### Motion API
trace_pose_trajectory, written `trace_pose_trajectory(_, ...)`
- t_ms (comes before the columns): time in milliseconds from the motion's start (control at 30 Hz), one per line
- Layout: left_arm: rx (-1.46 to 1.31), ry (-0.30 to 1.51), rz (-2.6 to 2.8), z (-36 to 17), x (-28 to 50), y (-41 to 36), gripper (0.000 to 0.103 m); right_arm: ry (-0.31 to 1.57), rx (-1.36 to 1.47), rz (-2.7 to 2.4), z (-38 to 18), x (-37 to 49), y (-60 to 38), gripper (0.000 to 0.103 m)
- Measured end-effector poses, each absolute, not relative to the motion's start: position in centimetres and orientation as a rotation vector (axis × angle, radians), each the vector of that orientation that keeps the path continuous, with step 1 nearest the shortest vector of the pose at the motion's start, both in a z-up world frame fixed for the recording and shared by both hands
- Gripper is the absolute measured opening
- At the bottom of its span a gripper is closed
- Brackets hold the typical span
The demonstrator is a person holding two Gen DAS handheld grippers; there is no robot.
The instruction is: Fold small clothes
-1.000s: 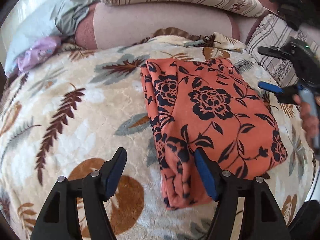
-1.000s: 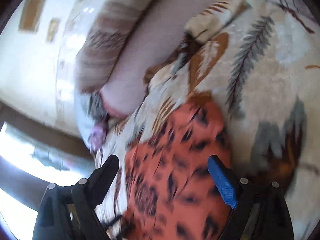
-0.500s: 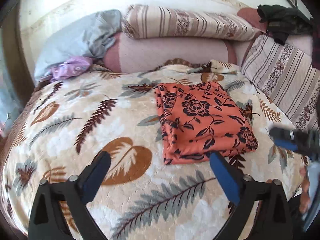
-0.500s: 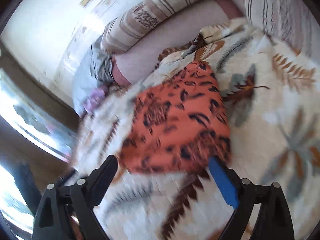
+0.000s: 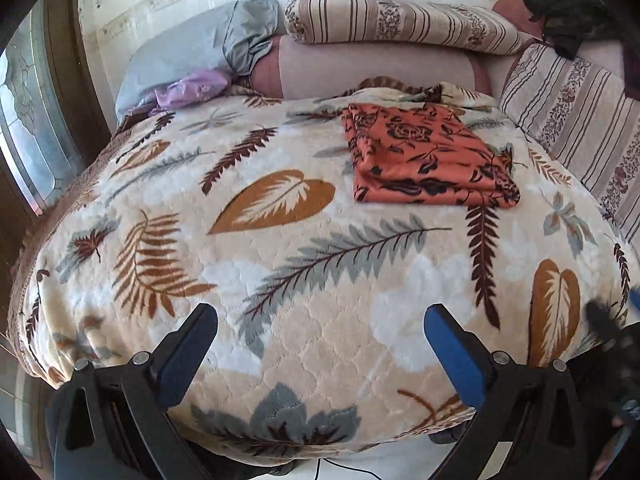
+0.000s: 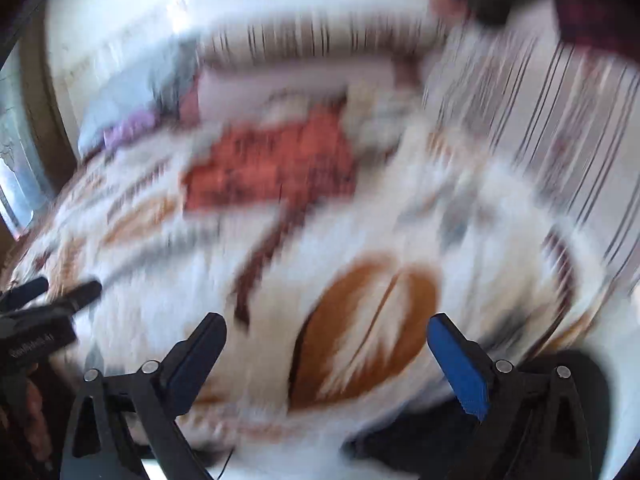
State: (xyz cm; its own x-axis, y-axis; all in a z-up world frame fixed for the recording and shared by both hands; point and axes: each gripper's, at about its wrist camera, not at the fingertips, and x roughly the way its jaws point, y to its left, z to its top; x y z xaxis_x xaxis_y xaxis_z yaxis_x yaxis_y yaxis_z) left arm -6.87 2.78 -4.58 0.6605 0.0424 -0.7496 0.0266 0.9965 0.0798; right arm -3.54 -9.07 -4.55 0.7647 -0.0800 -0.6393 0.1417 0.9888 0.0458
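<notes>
Folded orange garment (image 5: 430, 164) with a black flower print, lying flat on the leaf-patterned blanket (image 5: 312, 280) toward the far right part of the bed, its near edge a stacked fold. Nothing lies on it and nothing touches it.

Left gripper (image 5: 320, 340): jaws spread wide, nothing between them but bare blanket; well apart from the garment, over the near edge of the bed. Its jaws have just been opening.

Right gripper (image 6: 326, 344): jaws likewise spread wide and empty, having just been opening, over a brown leaf of the blanket near the bed's front edge. The right view is heavily blurred; the garment (image 6: 272, 164) shows there only as an orange patch, well ahead and to the left. The left gripper (image 6: 60, 300) appears at that view's left edge.

Surroundings: a striped bolster (image 5: 400, 20) and a plain pinkish cushion (image 5: 372, 68) behind the garment; a striped cushion (image 5: 576, 120) just beside it on the right; a grey pillow (image 5: 192, 52) and a crumpled lilac cloth (image 5: 188, 88) at the far left; a dark cloth (image 5: 568, 20) at the far right corner. The open blanket between grippers and garment holds no object.
</notes>
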Motion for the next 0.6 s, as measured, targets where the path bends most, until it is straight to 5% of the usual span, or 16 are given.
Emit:
trace_pose_trajectory(100, 0.07, 0.844, 0.005, -3.7, -6.6, 2.2, 0.103, 0.555, 0.017, -0.156, -2.1, -5.1, -8.8, 0.103)
trace_pose_trajectory(200, 0.067, 0.809, 0.023, -1.8, -6.2, 1.4, 0.103, 0.719, 0.059, -0.061, -2.9, -2.7, -9.7, 0.103)
trace_pose_trajectory(600, 0.028, 0.705, 0.001, 5.0, -4.2, -0.7, 0.103, 0.738, 0.085, -0.021, 4.1, 1.6, -11.6, 0.103)
